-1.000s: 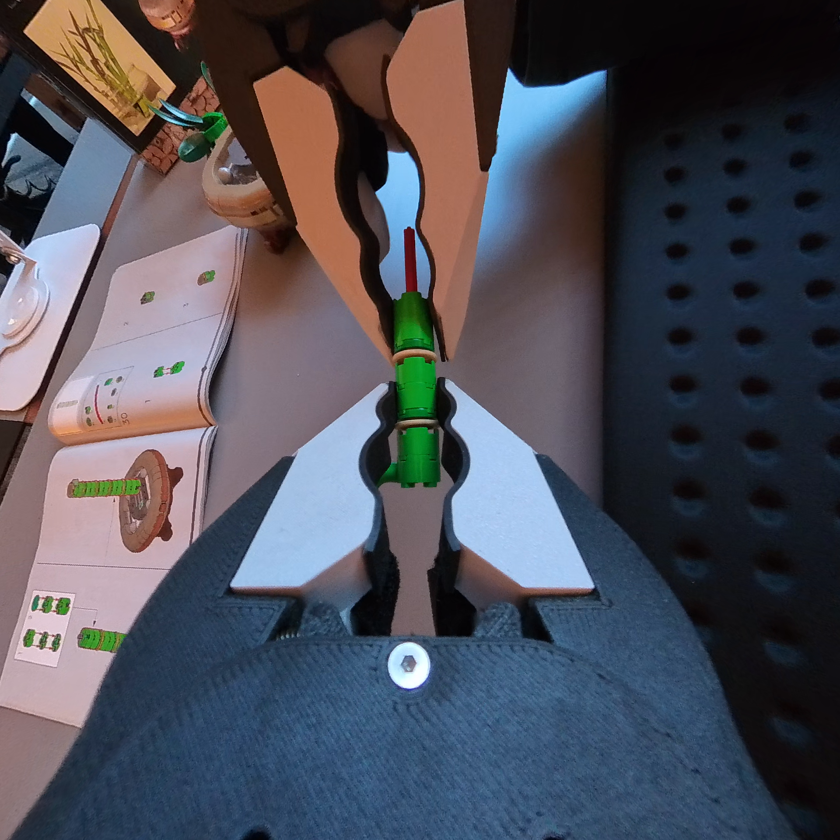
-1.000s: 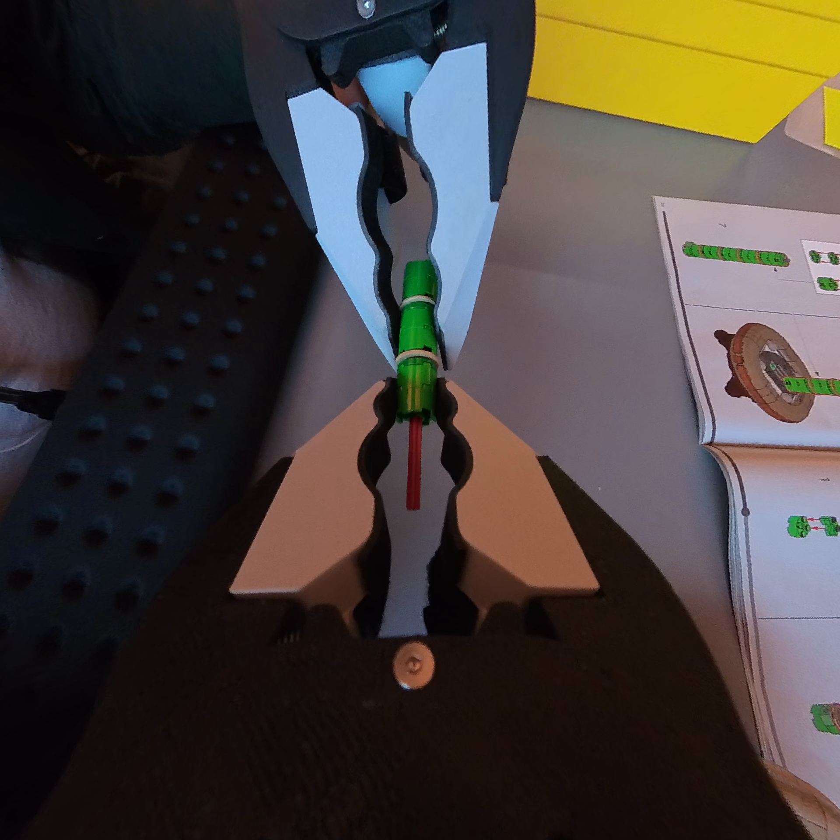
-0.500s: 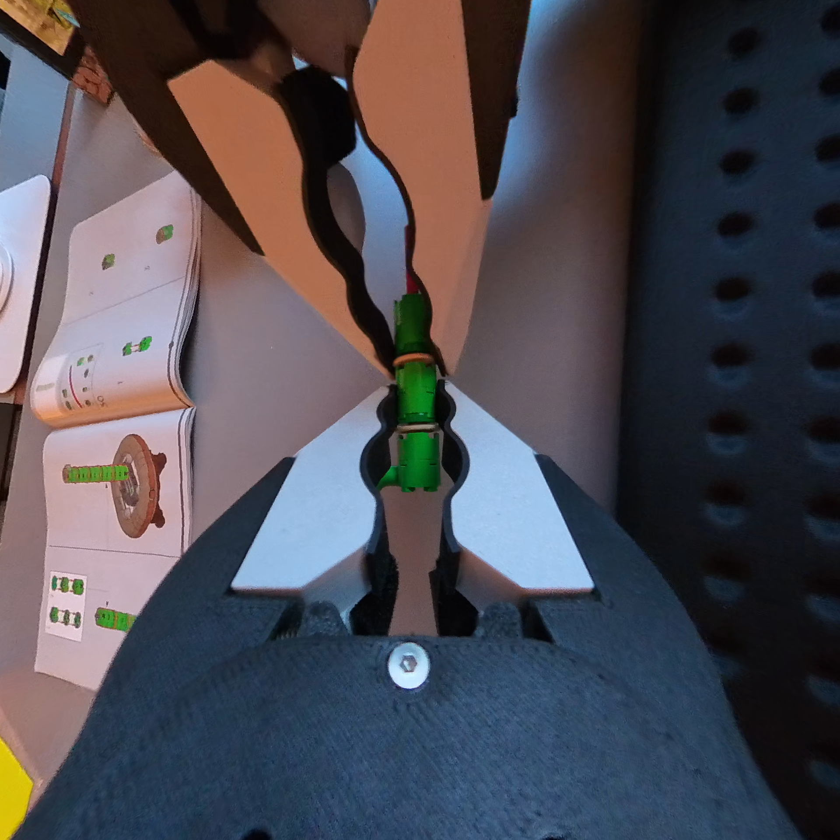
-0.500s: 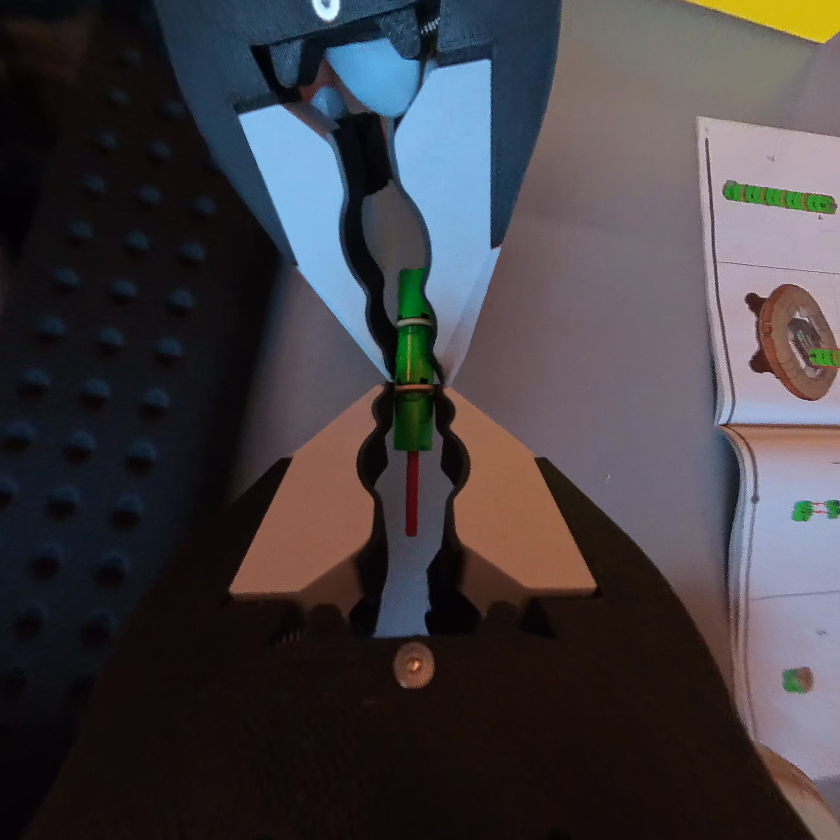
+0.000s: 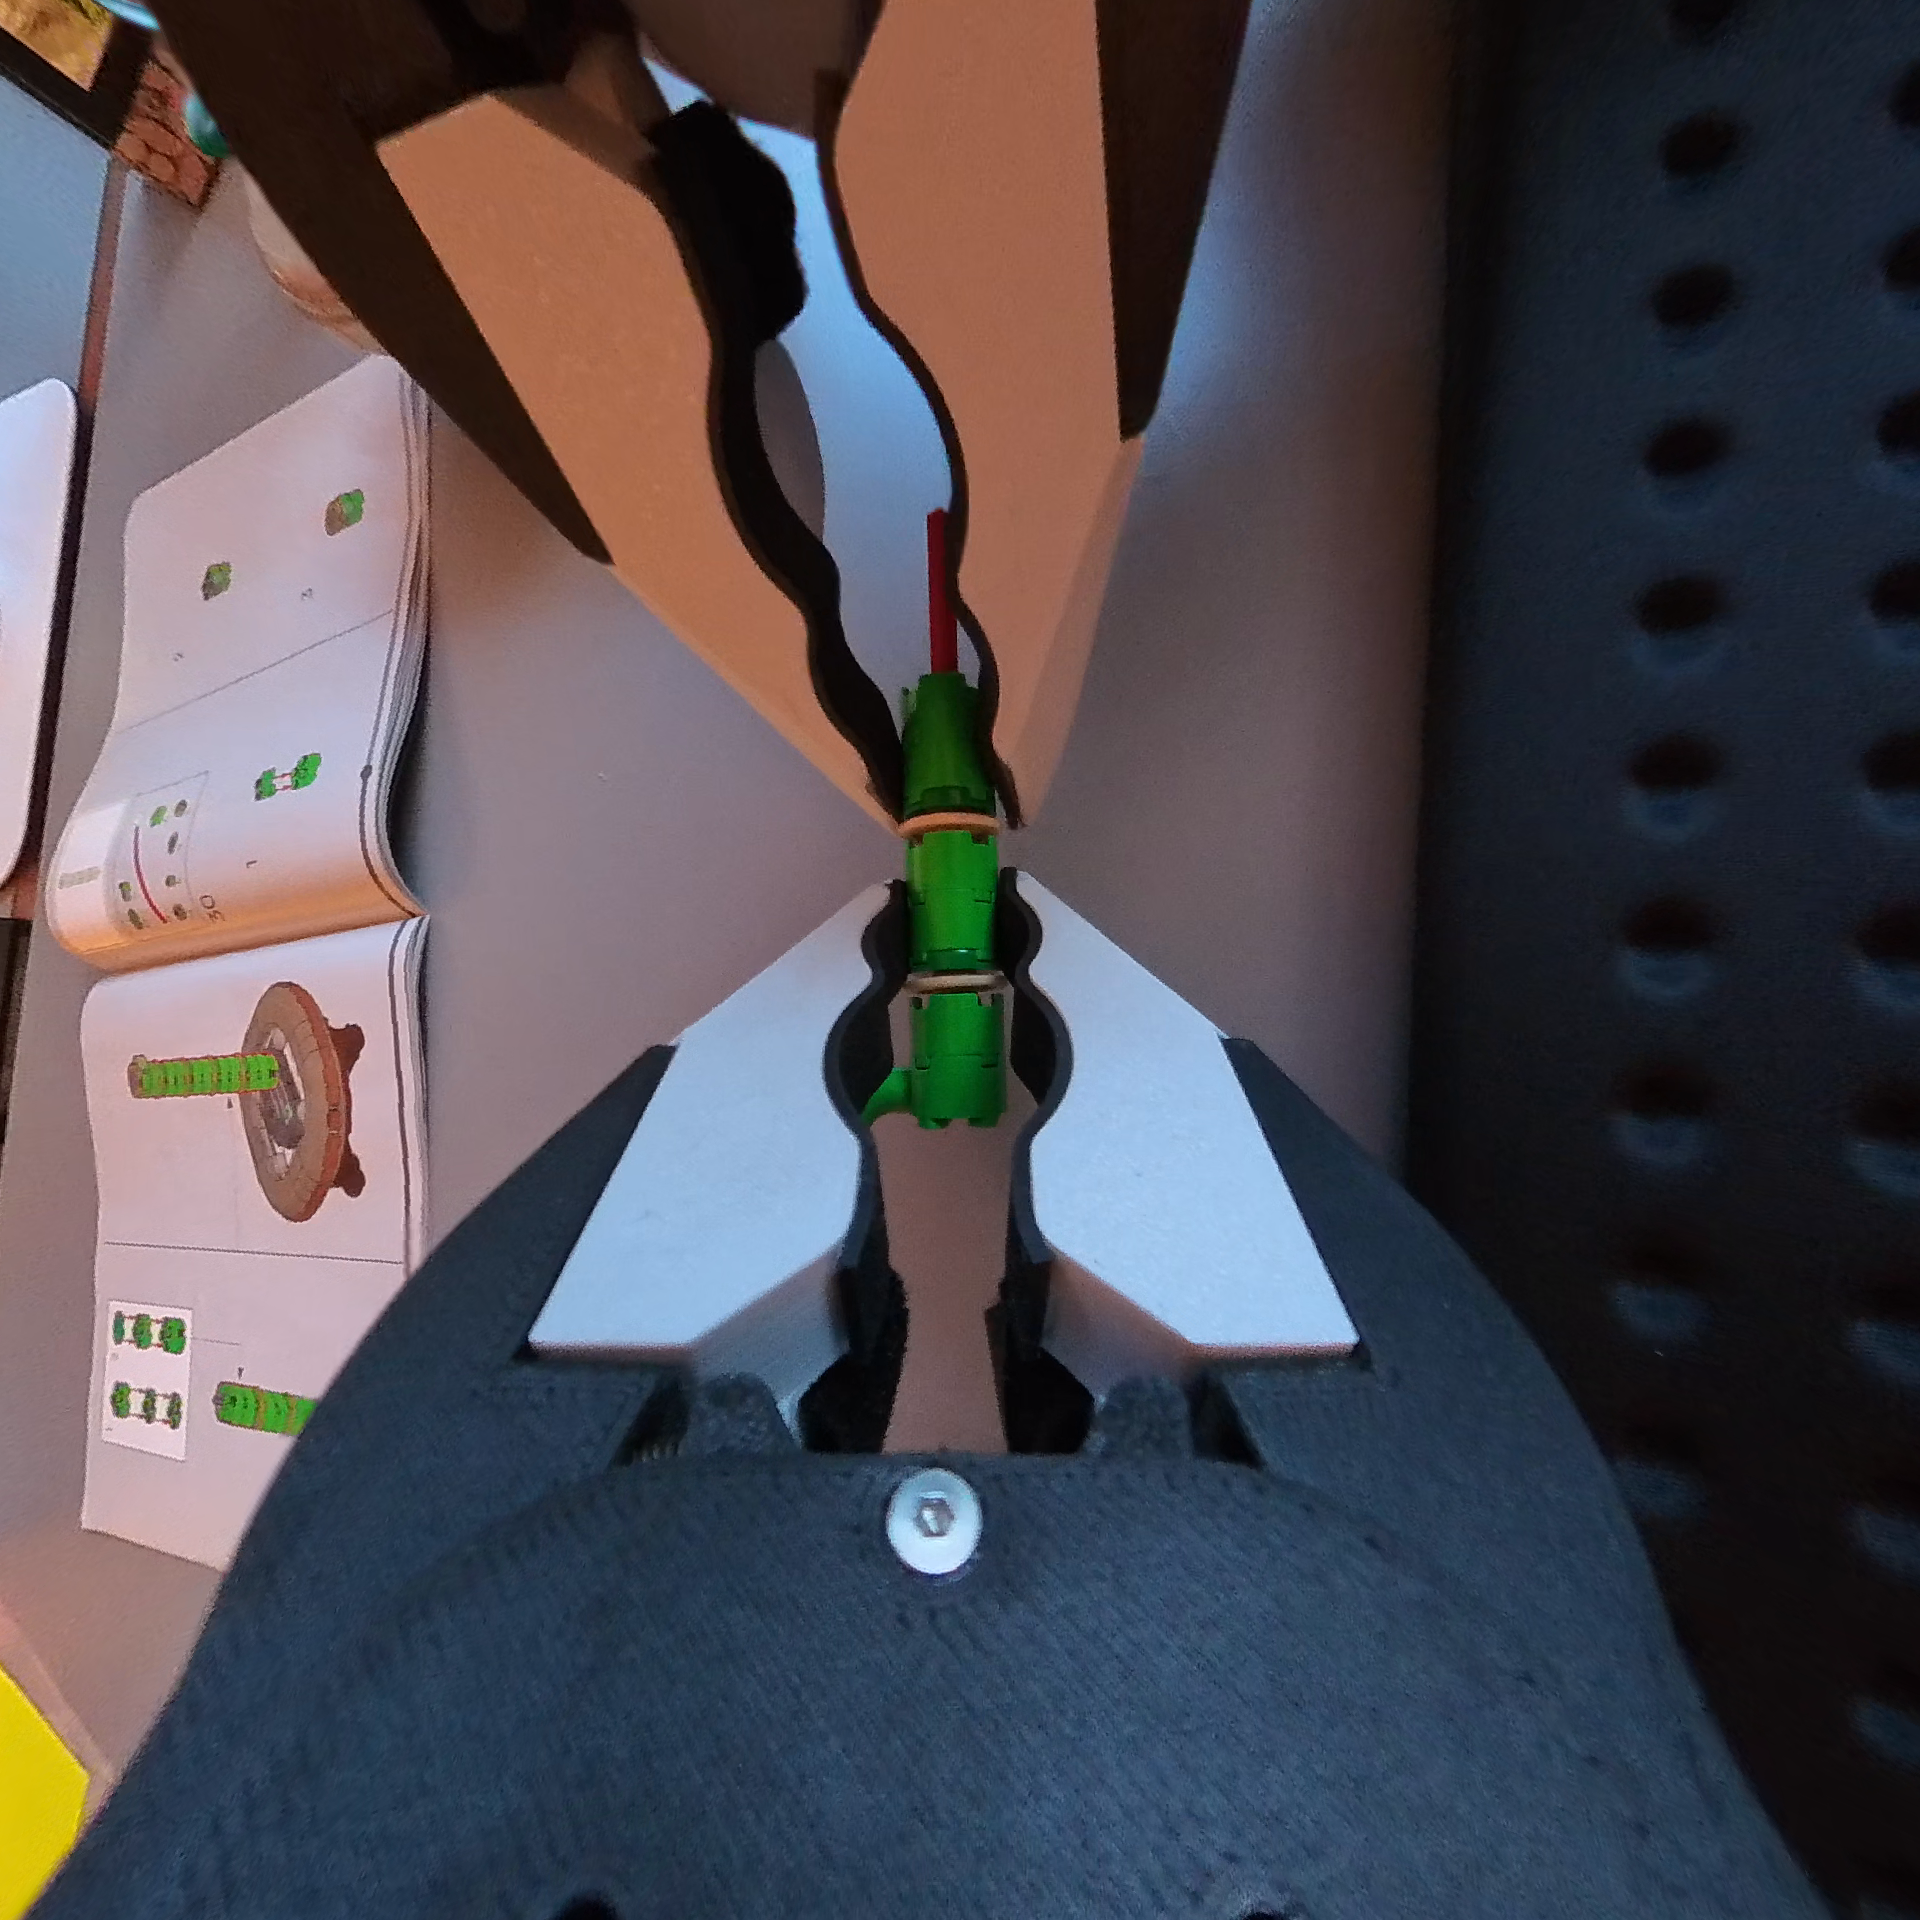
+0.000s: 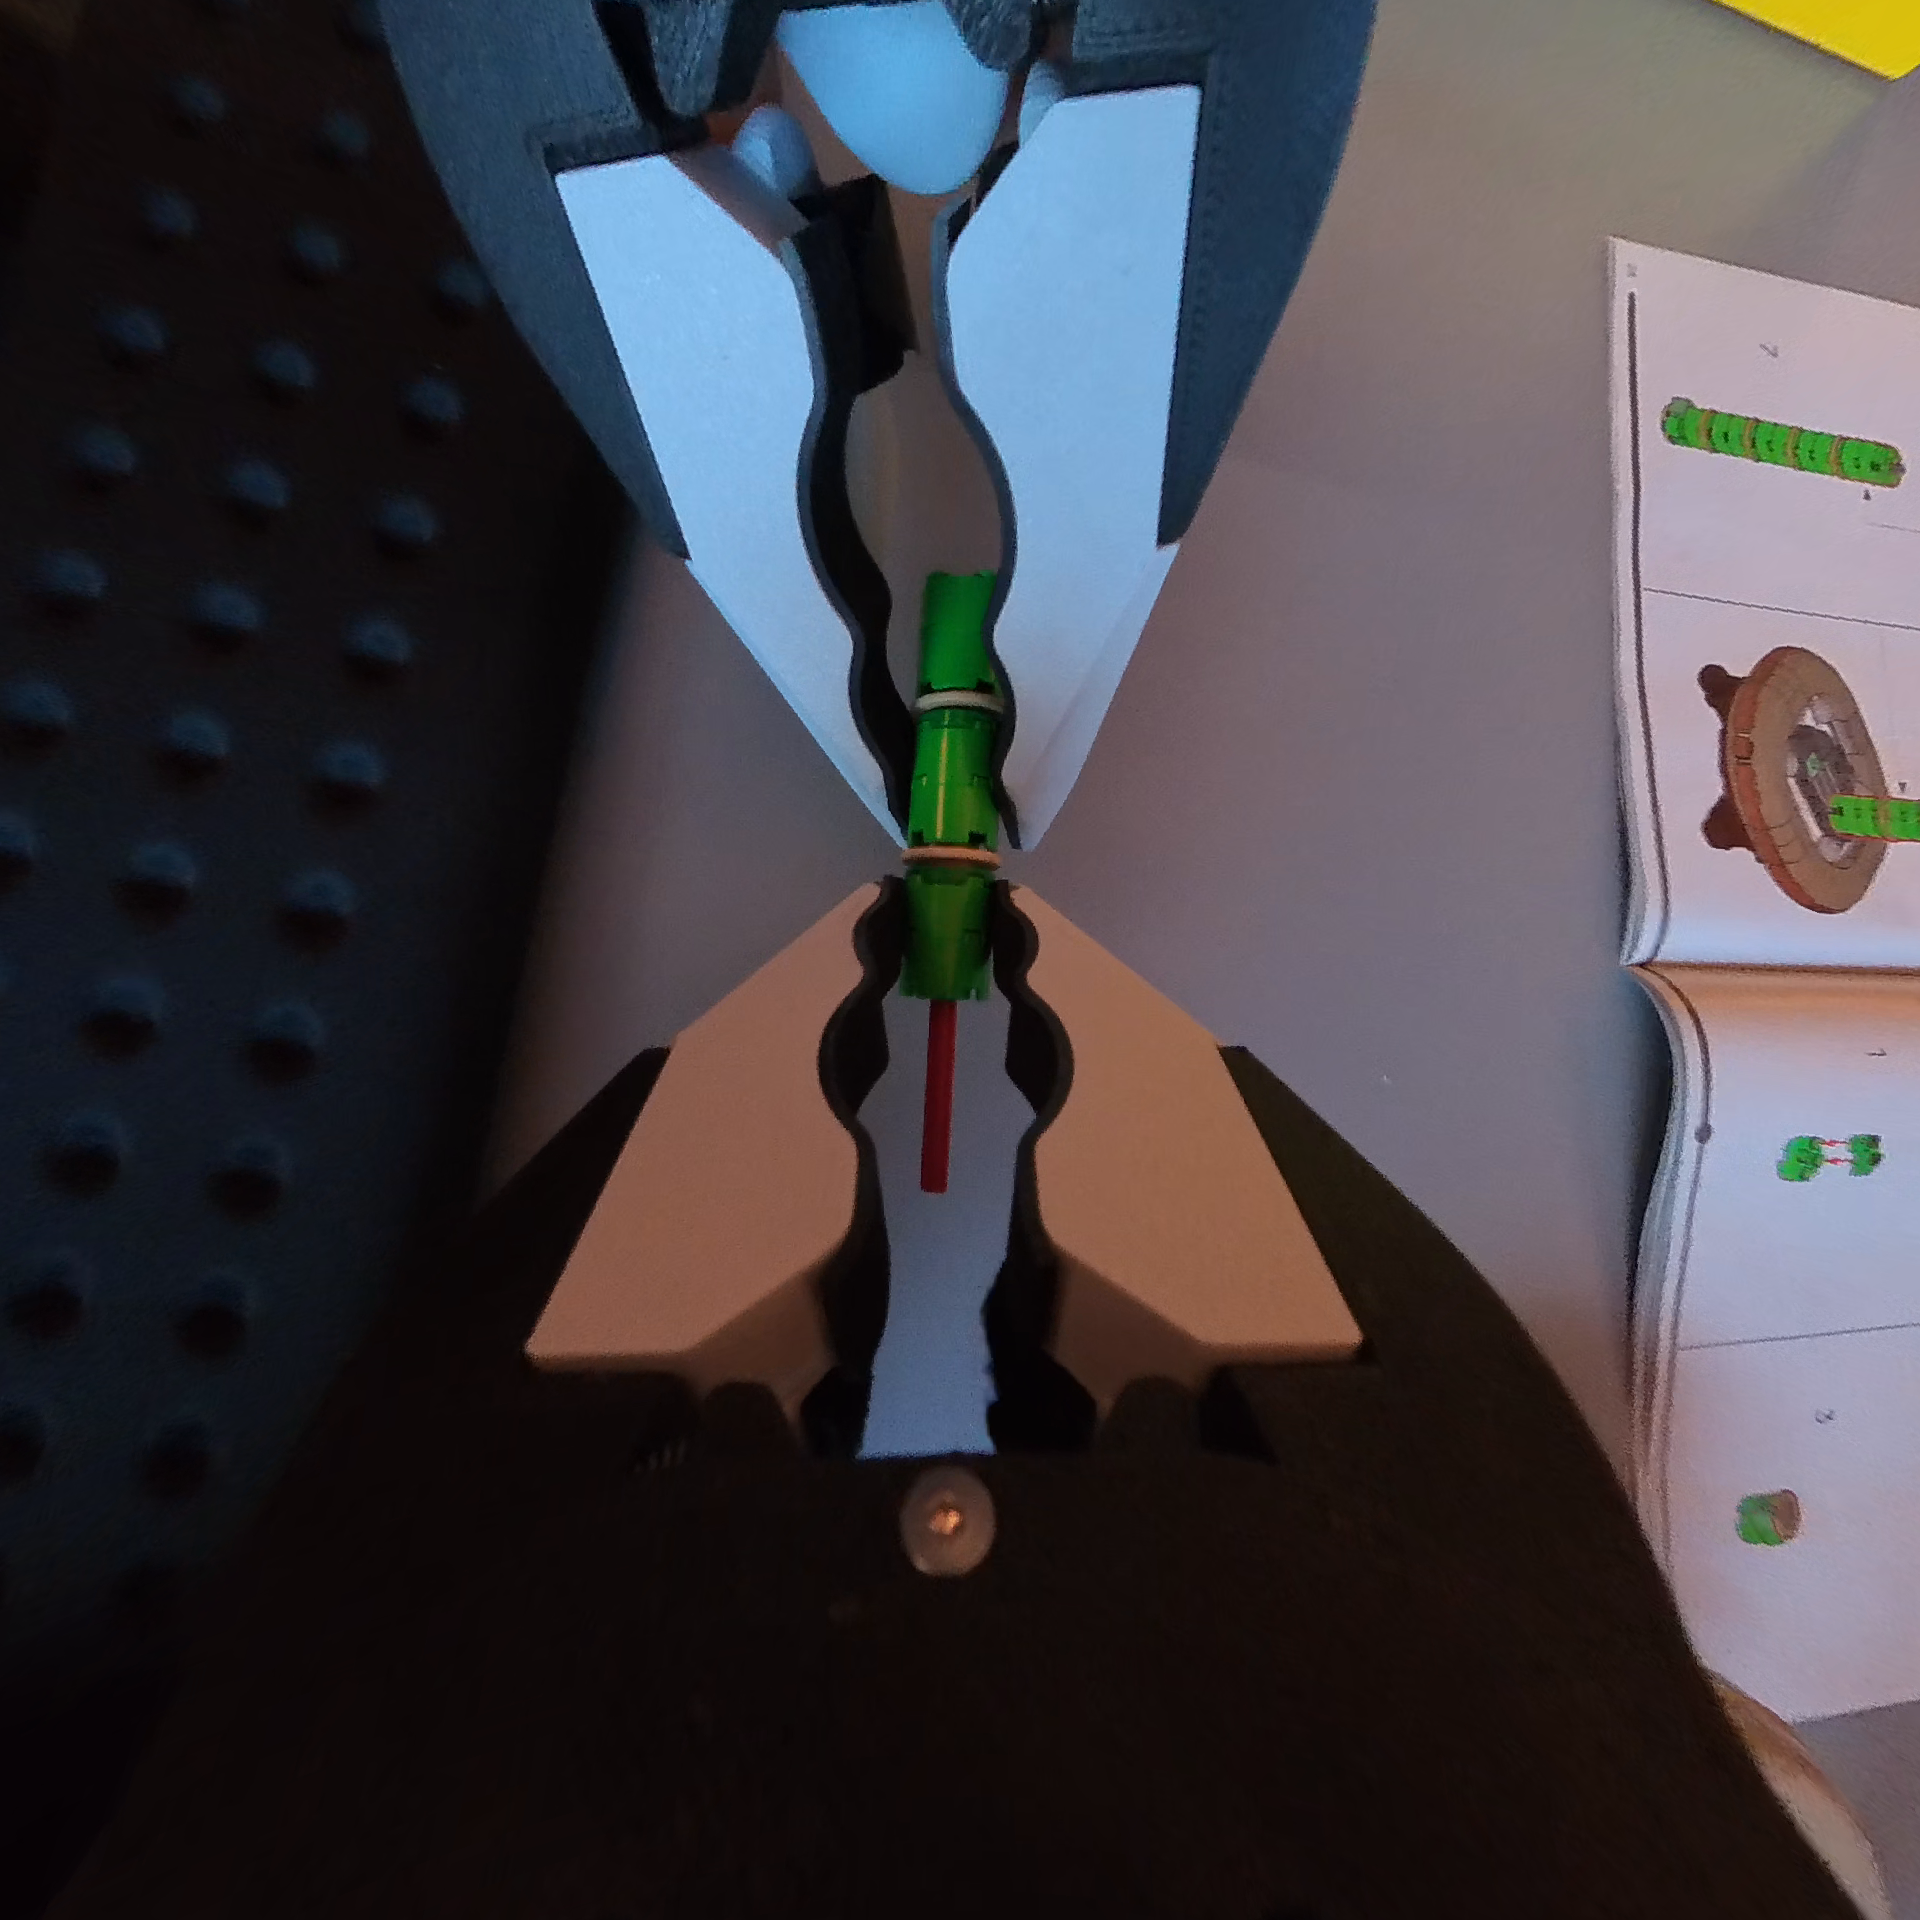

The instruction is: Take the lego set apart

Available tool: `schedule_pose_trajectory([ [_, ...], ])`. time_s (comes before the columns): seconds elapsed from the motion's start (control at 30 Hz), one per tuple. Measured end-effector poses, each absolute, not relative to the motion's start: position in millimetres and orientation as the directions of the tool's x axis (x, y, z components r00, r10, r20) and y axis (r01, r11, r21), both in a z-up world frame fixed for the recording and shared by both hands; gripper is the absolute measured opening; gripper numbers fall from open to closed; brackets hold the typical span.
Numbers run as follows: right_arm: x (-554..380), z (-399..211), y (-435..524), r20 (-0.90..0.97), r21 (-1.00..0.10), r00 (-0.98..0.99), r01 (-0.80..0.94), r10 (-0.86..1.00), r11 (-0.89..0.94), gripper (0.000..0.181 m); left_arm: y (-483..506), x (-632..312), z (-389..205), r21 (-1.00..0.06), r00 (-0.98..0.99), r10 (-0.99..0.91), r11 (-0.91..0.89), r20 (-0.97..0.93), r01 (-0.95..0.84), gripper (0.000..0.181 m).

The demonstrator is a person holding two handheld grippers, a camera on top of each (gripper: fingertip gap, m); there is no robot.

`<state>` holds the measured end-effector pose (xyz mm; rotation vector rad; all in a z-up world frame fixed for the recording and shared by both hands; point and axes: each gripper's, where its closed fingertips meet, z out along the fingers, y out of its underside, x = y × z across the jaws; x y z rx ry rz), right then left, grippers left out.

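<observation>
Green stalk (image 5: 951,914) of lego segments, with tan rings between them, spans the gap between my two tongs, held above the grey table (image 5: 582,727); my left gripper (image 5: 951,904) pinches its near end, fingers pressed onto the middle segment; my right gripper (image 6: 945,914) clamps the far segment, tips meeting the other pair nose to nose. From the left wrist view I see a small green stub sticking sideways off the last segment, tucked in the hollow of my left fingers (image 5: 727,1122) — the right wrist view hides that stub. From the right wrist view the red axle (image 6: 938,1101) juts out of the stalk's end and lies bare between my right fingers (image 6: 727,1143); the left view shows only part of it, half behind a finger edge. An open instruction booklet (image 5: 249,935) lies flat toward the table's far side from the dark studded mat (image 5: 1683,831) that runs along one table edge; a yellow sheet (image 6: 1839,31) shows at the corner — only a sliver in each view.
</observation>
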<state>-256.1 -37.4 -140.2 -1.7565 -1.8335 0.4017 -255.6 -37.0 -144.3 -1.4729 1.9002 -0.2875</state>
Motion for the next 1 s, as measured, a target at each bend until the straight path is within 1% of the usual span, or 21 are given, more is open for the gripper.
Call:
schedule_pose_trajectory([
  [0.07, -256, -144, -37, 0.178, -0.567, 0.025, 0.819, 0.984, 0.082, 0.016, -37, -256, -146, -0.556, -0.104, -0.917, 0.321, -0.386, -0.767, 0.015],
  [0.13, -256, -141, -34, 0.202, -0.566, 0.028, 0.819, 0.979, 0.093, 0.015, -34, -255, -145, -0.548, -0.099, -0.903, 0.338, -0.419, -0.765, 0.015],
  [0.3, -256, -133, -37, 0.215, -0.59, 0.01, 0.798, 0.977, 0.122, 0.015, -35, -255, -139, -0.57, -0.106, -0.891, 0.37, -0.442, -0.733, 0.016],
  [0.37, -255, -123, -40, 0.179, -0.65, 0.008, 0.752, 0.984, 0.113, 0.016, -38, -253, -131, -0.616, -0.093, -0.902, 0.36, -0.421, -0.701, 0.016],
  [0.43, -255, -104, -44, 0.128, -0.738, 0.007, 0.668, 0.992, 0.09, 0.016, -42, -250, -114, -0.674, -0.074, -0.904, 0.366, -0.421, -0.642, 0.016],
  [0.5, -252, -90, -49, 0.091, -0.786, -0.007, 0.614, 0.996, 0.077, 0.016, -47, -247, -101, -0.722, -0.061, -0.913, 0.359, -0.404, -0.592, 0.017],
  [0.8, -247, -78, -53, 0.036, -0.83, -0.03, 0.556, 0.999, 0.047, 0.016, -51, -243, -88, -0.759, -0.05, -0.918, 0.356, -0.394, -0.545, 0.017],
  [1.0, -244, -75, -54, 0.014, -0.834, -0.03, 0.551, 0.999, 0.028, 0.017, -51, -242, -85, -0.768, -0.047, -0.92, 0.353, -0.389, -0.535, 0.017],
])
